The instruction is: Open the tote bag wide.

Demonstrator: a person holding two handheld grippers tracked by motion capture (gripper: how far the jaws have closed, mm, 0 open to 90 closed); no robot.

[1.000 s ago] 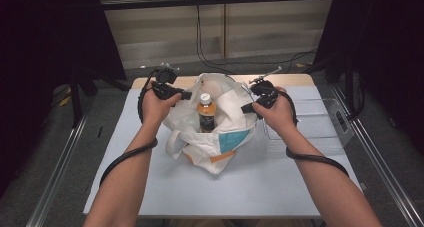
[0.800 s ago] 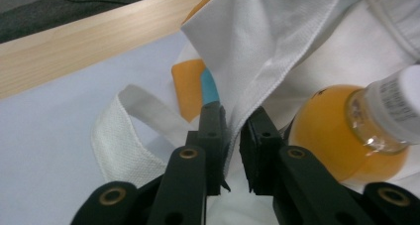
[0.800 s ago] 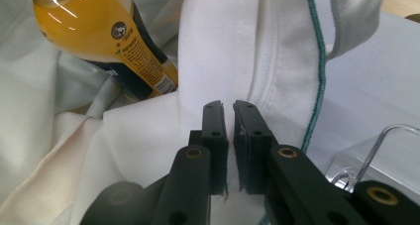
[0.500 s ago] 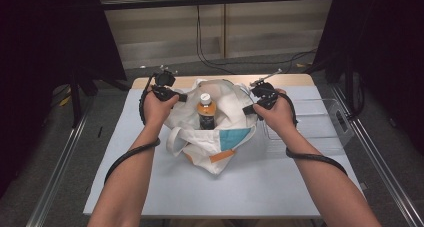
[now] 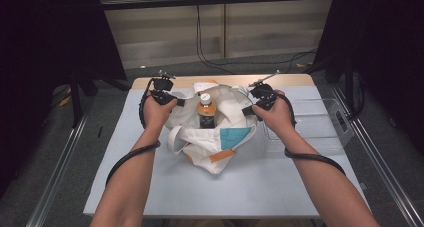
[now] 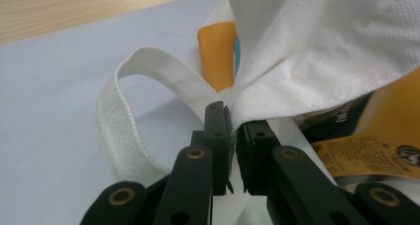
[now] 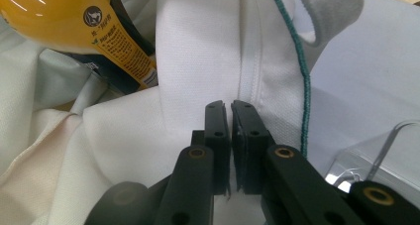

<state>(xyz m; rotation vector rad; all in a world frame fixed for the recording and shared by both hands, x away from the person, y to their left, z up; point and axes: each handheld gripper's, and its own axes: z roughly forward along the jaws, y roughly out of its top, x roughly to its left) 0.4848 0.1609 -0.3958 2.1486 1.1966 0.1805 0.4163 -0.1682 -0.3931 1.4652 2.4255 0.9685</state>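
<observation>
Left claw [image 6: 232, 136] — jaws closed on a pinch of white woven fabric at the edge of the bag [image 6: 317, 46]. The fabric rises from the jaws and spreads up toward the right. A white webbing handle [image 6: 129, 111] loops to the left of the jaws, lying on the pale counter [image 6: 49, 86]; a wood-coloured strip runs along the counter's far edge. Orange label [image 6: 366, 150] with dark print sits right of the jaws — partly under the fabric.

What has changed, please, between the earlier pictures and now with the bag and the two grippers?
Little: the bag has flattened slightly toward the table. The left gripper and right gripper stay clamped on opposite sides of its rim, holding the mouth open, and the bottle still stands upright inside.
</observation>
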